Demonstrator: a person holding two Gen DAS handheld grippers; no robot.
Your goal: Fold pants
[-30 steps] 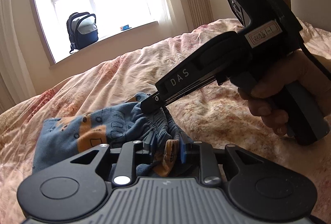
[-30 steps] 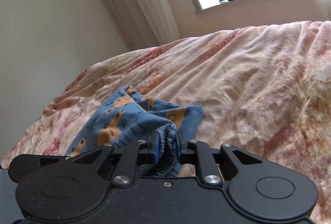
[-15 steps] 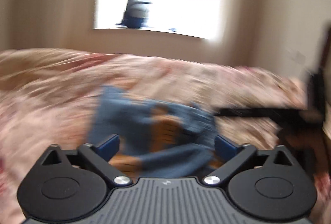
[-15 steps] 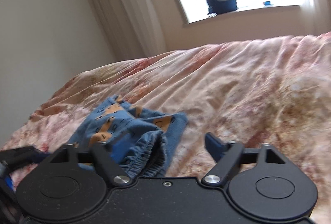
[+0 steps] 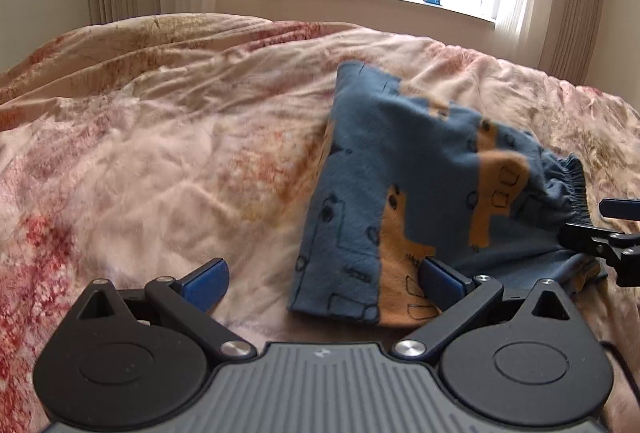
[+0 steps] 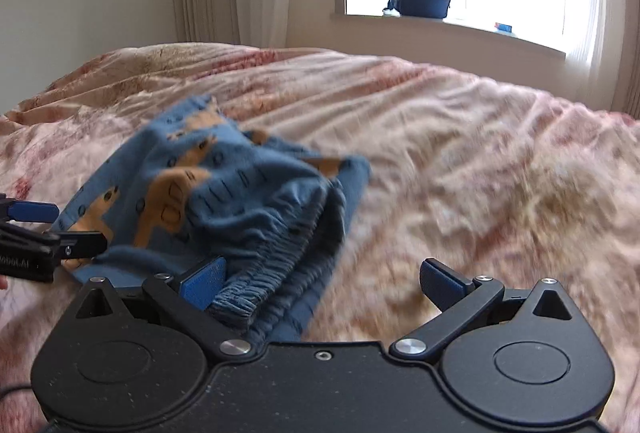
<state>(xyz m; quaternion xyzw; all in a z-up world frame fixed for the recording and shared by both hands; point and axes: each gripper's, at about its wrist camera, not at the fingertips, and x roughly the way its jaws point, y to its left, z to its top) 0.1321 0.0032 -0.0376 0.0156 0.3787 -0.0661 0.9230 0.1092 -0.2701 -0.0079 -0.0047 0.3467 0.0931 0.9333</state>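
From the left wrist, the left gripper (image 5: 322,287) has just been opening; its jaws stand wide and released, no cloth between them. The pants (image 5: 404,193), held a second ago, lie folded on the bed (image 5: 160,153), so the fold looks set down.

From the right wrist, the right gripper (image 6: 324,287) has likewise just been opening, released, its left pad beside the waistband. The pants (image 6: 224,193) form a blue, orange-patterned, rumpled bundle.
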